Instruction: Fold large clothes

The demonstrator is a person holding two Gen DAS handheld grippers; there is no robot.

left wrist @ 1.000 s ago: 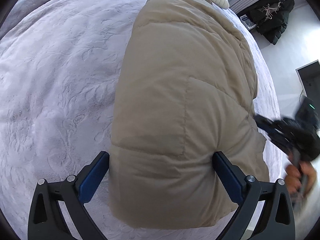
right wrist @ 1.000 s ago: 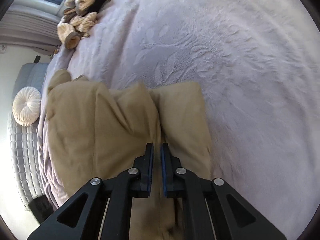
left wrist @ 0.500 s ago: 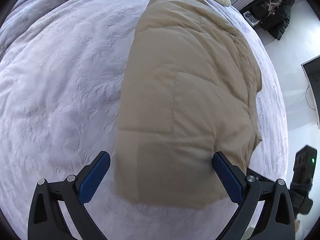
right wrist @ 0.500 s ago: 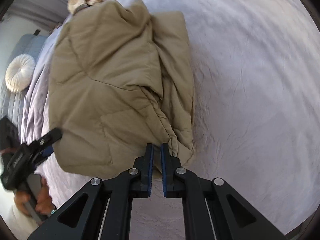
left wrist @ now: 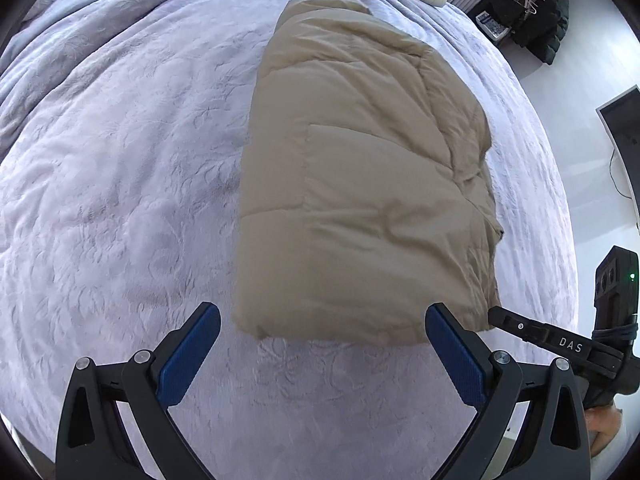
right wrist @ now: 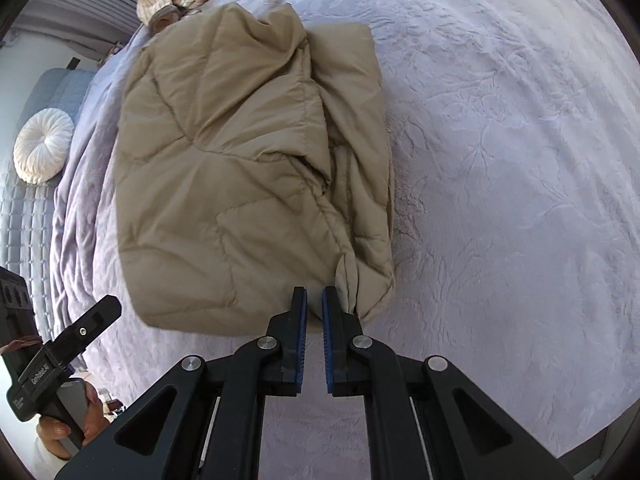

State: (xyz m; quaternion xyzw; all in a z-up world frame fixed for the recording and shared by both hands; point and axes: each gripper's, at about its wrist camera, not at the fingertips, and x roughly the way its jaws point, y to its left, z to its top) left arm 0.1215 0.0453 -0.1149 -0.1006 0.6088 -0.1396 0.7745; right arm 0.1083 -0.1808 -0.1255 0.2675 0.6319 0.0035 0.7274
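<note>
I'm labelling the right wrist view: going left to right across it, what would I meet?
Round white cushion → tan padded coat → bare stretch of lavender bedspread.

Left gripper (left wrist: 320, 356): jaws spread wide, nothing between the pads, pitched steeply down. Right gripper (right wrist: 314, 308): jaws closed to a thin slit, empty, also pitched steeply down. A hand (right wrist: 74, 426) grips the left gripper's handle.
</note>
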